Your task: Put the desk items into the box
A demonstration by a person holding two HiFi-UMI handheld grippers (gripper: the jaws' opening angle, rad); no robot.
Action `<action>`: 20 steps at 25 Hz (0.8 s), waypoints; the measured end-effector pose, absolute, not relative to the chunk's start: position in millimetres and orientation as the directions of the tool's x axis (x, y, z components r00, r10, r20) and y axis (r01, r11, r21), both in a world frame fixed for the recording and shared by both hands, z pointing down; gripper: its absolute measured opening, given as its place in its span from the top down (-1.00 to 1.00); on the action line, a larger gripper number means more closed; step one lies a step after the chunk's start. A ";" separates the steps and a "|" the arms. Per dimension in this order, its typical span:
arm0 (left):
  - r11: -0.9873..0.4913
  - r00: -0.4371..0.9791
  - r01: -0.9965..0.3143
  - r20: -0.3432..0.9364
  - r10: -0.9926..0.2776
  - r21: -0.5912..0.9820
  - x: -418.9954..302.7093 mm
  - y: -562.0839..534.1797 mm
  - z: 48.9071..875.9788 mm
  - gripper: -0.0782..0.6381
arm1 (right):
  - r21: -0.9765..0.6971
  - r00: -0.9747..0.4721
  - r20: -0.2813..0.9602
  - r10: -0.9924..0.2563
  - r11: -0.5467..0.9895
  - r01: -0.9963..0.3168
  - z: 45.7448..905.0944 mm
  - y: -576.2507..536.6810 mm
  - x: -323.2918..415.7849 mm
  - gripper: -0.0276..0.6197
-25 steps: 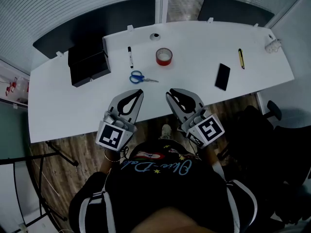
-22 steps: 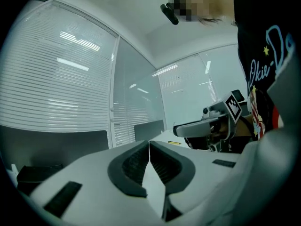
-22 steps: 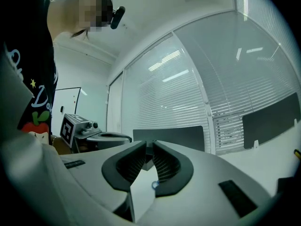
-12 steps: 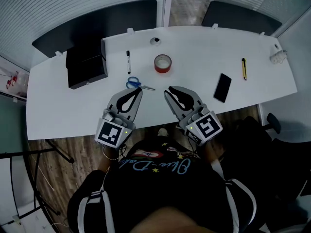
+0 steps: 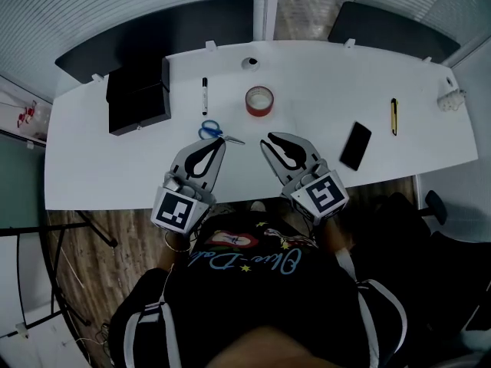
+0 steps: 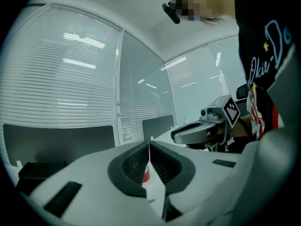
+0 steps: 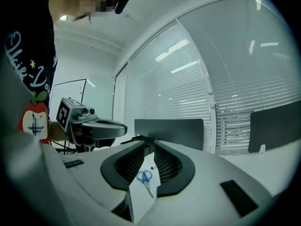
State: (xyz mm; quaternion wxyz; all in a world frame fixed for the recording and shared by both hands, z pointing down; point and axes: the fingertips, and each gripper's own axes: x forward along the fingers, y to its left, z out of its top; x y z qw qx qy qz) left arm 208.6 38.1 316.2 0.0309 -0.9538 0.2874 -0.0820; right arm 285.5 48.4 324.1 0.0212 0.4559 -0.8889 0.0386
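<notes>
On the white desk point(image 5: 100, 167) lie blue-handled scissors point(image 5: 215, 132), a red tape roll point(image 5: 259, 100), a black marker point(image 5: 205, 96), a black phone point(image 5: 356, 146) and a yellow pen-like tool point(image 5: 394, 116). The black box point(image 5: 138, 98) stands at the far left. My left gripper point(image 5: 221, 142) hovers over the near edge just below the scissors, its jaws shut and empty point(image 6: 149, 145). My right gripper point(image 5: 268, 139) hangs beside it. Its jaws are opening with nothing between them point(image 7: 148, 147), and the scissors point(image 7: 145, 178) show through the gap.
A small round white object point(image 5: 250, 64) sits at the desk's far edge and a white lump point(image 5: 450, 98) at the far right end. Dark panels point(image 5: 153, 33) stand behind the desk. A black chair point(image 5: 437, 228) is at my right over wooden floor point(image 5: 100, 244).
Both grippers stay over the desk's near edge, side by side. The head view has drifted, so the desk items sit a little further right in the picture.
</notes>
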 end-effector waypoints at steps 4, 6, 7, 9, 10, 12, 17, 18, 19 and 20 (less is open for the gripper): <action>-0.817 0.803 -0.567 0.155 -0.576 -0.101 202.8 36.6 320.7 0.76 | -0.033 -0.591 0.094 -0.801 0.591 -0.806 335.5 43.3 287.9 0.73; -0.810 0.794 -0.579 0.161 -0.587 -0.096 200.1 33.8 322.9 0.76 | -0.044 -0.595 0.110 -0.796 0.594 -0.803 340.8 39.5 288.9 0.73; -0.809 0.792 -0.580 0.165 -0.588 -0.094 199.8 31.8 324.1 0.76 | -0.050 -0.593 0.120 -0.796 0.592 -0.804 342.4 36.1 289.9 0.73; -0.812 0.794 -0.576 0.173 -0.583 -0.092 200.3 26.5 327.0 0.76 | -0.038 -0.587 0.136 -0.798 0.588 -0.808 345.7 26.9 292.7 0.73; -0.814 0.796 -0.573 0.175 -0.580 -0.092 200.5 23.4 328.6 0.76 | -0.023 -0.583 0.145 -0.799 0.586 -0.810 347.9 22.1 293.6 0.73; -0.815 0.797 -0.573 0.174 -0.579 -0.088 199.6 16.8 331.2 0.76 | -0.007 -0.574 0.169 -0.801 0.581 -0.814 353.6 14.3 293.4 0.73; -0.791 0.776 -0.606 0.151 -0.612 -0.091 192.7 -5.6 328.9 0.78 | -0.018 -0.566 0.218 -0.795 0.577 -0.817 369.5 -4.5 291.3 0.73; -0.790 0.775 -0.606 0.158 -0.612 -0.088 192.2 -8.5 330.9 0.78 | -0.018 -0.564 0.229 -0.793 0.576 -0.817 373.5 -8.5 292.1 0.73; -0.793 0.776 -0.604 0.168 -0.608 -0.081 192.2 -10.7 334.1 0.78 | -0.016 -0.562 0.241 -0.791 0.576 -0.817 377.6 -12.6 292.9 0.72; -0.797 0.778 -0.600 0.178 -0.603 -0.074 192.2 -12.7 337.5 0.78 | -0.013 -0.560 0.254 -0.788 0.576 -0.817 381.7 -16.7 293.4 0.72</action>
